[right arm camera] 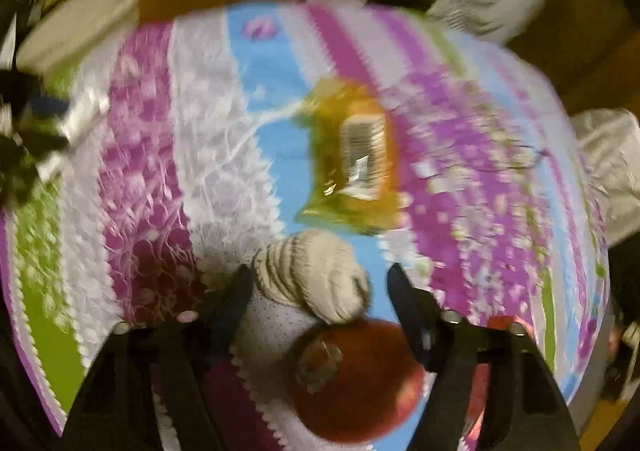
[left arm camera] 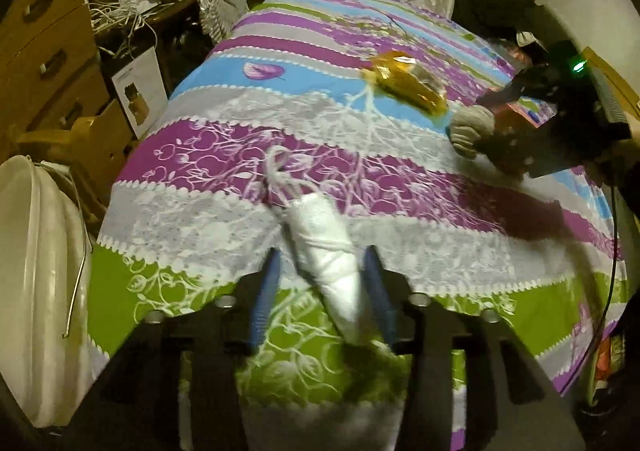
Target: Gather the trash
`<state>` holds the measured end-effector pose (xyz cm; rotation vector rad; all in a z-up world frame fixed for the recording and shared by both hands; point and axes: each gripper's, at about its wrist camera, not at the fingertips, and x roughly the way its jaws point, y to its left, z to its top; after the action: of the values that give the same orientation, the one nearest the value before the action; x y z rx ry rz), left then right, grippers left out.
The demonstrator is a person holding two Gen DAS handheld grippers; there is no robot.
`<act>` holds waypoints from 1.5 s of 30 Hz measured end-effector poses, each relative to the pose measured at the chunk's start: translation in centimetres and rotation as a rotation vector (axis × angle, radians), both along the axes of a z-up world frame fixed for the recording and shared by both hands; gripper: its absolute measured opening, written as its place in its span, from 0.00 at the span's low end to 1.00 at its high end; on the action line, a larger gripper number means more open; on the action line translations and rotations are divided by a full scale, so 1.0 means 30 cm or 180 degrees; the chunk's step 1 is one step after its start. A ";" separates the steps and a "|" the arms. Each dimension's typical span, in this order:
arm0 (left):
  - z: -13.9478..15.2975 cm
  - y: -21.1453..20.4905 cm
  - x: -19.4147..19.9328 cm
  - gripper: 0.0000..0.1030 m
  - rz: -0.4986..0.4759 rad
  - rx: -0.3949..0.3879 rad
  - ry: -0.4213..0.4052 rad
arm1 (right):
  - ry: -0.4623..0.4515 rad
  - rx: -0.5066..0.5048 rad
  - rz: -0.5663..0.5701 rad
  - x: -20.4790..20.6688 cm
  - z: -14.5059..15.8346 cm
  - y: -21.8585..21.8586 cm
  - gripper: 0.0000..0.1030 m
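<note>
Bedspread (left arm camera: 224,155) | white wrapper (left arm camera: 328,251) lengthwise (between left tool (left arm camera: 322,283) fingers)

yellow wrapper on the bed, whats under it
The yellow wrapper lies flat on the striped bedspread, over its blue and purple bands. Whether anything sits beneath the wrapper cannot be seen, since it covers that patch.

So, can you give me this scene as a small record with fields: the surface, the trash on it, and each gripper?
surface: striped floral bedspread
trash 1: white tied bag, between the left gripper fingers; contact too blurred to tell
trash 2: orange wrapper, lying free on the bedspread
trash 3: beige crumpled wad and red round object, between the right gripper fingers
right gripper: jaws apart, no pad touching either
image quality: right wrist view motion-blurred
</note>
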<state>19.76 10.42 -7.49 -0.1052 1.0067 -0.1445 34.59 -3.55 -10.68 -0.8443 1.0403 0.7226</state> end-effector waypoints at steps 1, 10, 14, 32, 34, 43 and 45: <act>-0.005 -0.001 0.003 0.48 -0.0007 -0.0004 -0.0012 | 0.0016 -0.0122 0.0002 0.007 -0.029 0.010 0.45; -0.035 -0.068 -0.029 0.68 -0.0197 0.0317 -0.0336 | -0.0295 0.0971 -0.0808 -0.239 0.250 -0.062 0.30; -0.046 -0.079 -0.057 0.71 -0.0175 0.0359 -0.0544 | -0.0043 0.1769 -0.1948 -0.473 0.198 -0.228 0.30; 0.030 0.000 -0.235 0.76 0.0200 0.0193 -0.0850 | -0.0534 0.2099 -0.1760 -0.735 0.007 -0.352 0.85; 0.040 -0.041 -0.215 0.76 0.0215 0.0264 -0.0890 | -0.0455 0.2148 -0.1738 -0.719 -0.001 -0.370 0.85; -0.046 -0.102 -0.073 0.56 0.0413 0.0148 -0.0472 | -0.0242 0.2395 -0.2370 -0.588 -0.101 -0.411 0.46; -0.054 -0.103 -0.083 0.50 0.0436 0.0237 -0.0545 | -0.0186 0.2495 -0.2393 -0.591 -0.105 -0.422 0.46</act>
<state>17.26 7.33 -9.11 -0.0919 0.8302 0.0092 16.86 -16.21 -13.82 0.2120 0.8259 0.3867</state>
